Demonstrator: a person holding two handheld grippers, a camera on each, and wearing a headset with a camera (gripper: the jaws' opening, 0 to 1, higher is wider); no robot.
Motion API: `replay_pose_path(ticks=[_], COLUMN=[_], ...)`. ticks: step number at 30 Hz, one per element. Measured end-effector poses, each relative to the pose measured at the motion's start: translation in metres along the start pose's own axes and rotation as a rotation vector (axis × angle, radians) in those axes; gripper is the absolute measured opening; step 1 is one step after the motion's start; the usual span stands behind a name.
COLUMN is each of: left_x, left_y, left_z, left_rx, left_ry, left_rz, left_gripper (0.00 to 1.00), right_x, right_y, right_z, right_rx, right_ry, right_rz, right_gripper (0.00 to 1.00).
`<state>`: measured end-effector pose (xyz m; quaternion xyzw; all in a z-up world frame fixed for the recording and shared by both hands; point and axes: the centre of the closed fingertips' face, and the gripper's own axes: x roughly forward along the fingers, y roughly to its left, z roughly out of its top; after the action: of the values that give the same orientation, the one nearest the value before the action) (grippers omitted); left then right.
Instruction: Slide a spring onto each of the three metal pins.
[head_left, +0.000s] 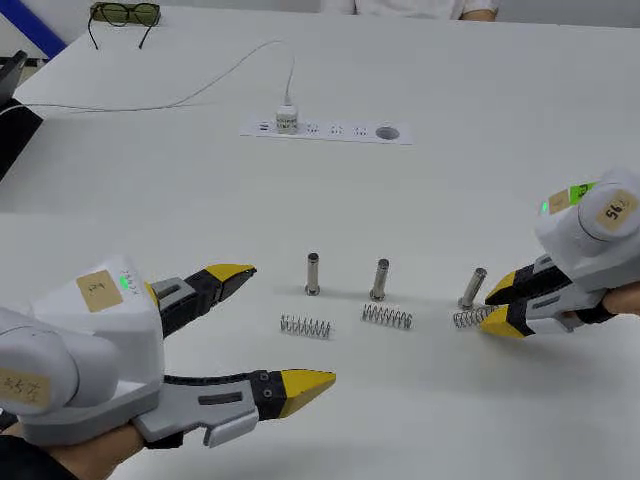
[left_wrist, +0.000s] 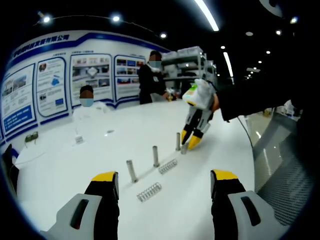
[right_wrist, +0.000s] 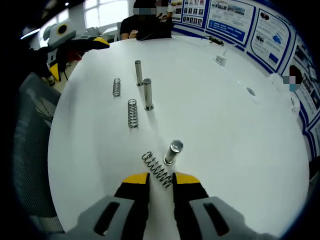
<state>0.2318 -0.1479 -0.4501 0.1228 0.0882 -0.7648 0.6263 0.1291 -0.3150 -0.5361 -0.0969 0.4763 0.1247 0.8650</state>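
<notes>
Springs (head_left: 305, 326) lie beside their pins (head_left: 313, 273) for easy pickup; my right tool (head_left: 488, 310) sits narrow around the last spring (head_left: 468, 318), clamped or not I cannot tell; left tool (head_left: 290, 323) wide apart, spare

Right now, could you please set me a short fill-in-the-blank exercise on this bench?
The number of pins standing upright is ___. Every spring lies on the ___, none on a pin. The left tool has its jaws wide ___. The right tool is at the spring by the ___ pin in the head view.
Missing words: three; table; open; rightmost.
</notes>
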Motion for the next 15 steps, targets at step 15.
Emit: replay_pose_path(ticks=[15], left_x=[0.0], left_y=[-0.005], left_z=[-0.001], left_rx=[0.003], left_ry=[0.007], left_rz=[-0.015], left_gripper=[0.76], right_x=[0.0], right_y=[0.006], right_z=[-0.012], right_rx=[0.007], right_ry=[0.004], right_rz=[0.0], right_gripper=[0.16])
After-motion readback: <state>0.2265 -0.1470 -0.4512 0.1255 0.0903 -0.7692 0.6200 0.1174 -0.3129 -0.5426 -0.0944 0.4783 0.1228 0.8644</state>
